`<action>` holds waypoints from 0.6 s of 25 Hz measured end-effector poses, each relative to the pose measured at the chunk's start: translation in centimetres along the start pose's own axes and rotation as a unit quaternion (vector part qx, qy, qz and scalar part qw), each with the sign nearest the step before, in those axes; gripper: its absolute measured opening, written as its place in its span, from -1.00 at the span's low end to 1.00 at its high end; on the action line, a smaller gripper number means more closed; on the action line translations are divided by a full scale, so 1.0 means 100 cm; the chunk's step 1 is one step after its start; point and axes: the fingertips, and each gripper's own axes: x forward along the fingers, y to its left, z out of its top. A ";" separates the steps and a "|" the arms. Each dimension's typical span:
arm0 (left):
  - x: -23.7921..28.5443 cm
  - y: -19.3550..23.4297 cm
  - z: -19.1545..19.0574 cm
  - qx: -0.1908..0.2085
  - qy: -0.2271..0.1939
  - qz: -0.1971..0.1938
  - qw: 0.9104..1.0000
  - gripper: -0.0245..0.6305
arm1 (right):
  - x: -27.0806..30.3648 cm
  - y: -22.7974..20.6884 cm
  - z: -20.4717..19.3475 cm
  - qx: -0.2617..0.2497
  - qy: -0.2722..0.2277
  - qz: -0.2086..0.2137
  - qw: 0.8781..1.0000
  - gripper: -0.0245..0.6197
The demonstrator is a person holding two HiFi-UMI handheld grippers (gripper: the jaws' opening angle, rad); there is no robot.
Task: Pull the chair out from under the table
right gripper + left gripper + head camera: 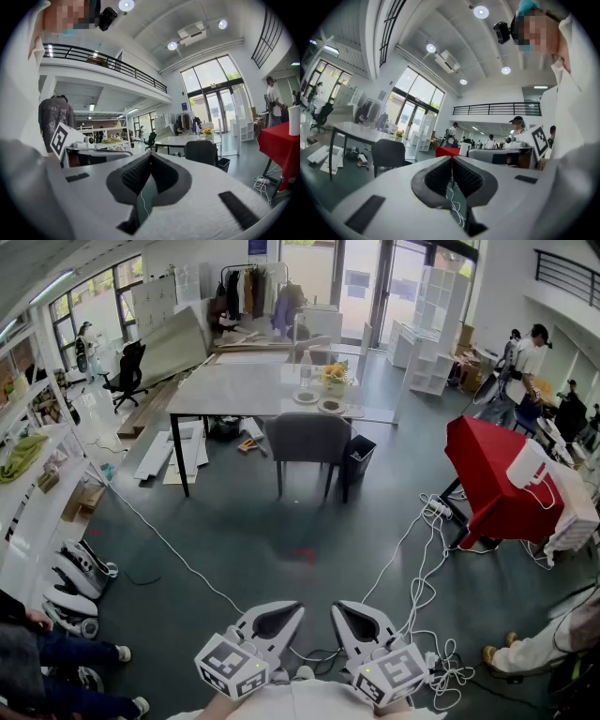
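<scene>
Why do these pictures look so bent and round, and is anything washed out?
Head view: a wide lens bulges the room, so the shelves at left curve. Left gripper view: a round black border frames the scene, and the ceiling lamps flare white. Right gripper view: the same round border, and the tall windows look washed out.

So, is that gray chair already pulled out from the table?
No, the chair sits tucked against the near edge of the table.

Head view looks down, gripper views fwd; all share far chair [307, 439].
</scene>
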 end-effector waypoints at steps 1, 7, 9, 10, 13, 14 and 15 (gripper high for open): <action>0.000 0.001 -0.002 0.006 0.003 -0.004 1.000 -0.87 | 0.003 0.002 0.002 0.000 0.000 0.000 1.000 -0.92; 0.005 0.005 -0.003 0.015 0.008 -0.003 1.000 -0.88 | 0.010 0.001 0.003 0.002 0.009 -0.003 1.000 -0.92; 0.007 0.008 -0.005 0.018 0.011 -0.003 1.000 -0.88 | 0.012 0.001 0.000 0.004 0.012 0.002 1.000 -0.92; 0.008 0.010 -0.005 0.020 0.013 -0.003 1.000 -0.88 | 0.014 0.001 -0.001 0.004 0.013 0.002 1.000 -0.92; 0.007 0.018 -0.005 0.026 0.019 -0.008 0.999 -0.88 | 0.022 0.003 -0.003 0.000 0.017 0.000 1.000 -0.92; 0.006 0.020 -0.005 0.026 0.020 -0.013 0.999 -0.88 | 0.024 0.005 -0.003 -0.002 0.019 -0.001 1.000 -0.92; 0.005 0.022 -0.004 0.025 0.021 -0.019 0.999 -0.88 | 0.027 0.006 -0.003 -0.003 0.022 -0.001 1.000 -0.92</action>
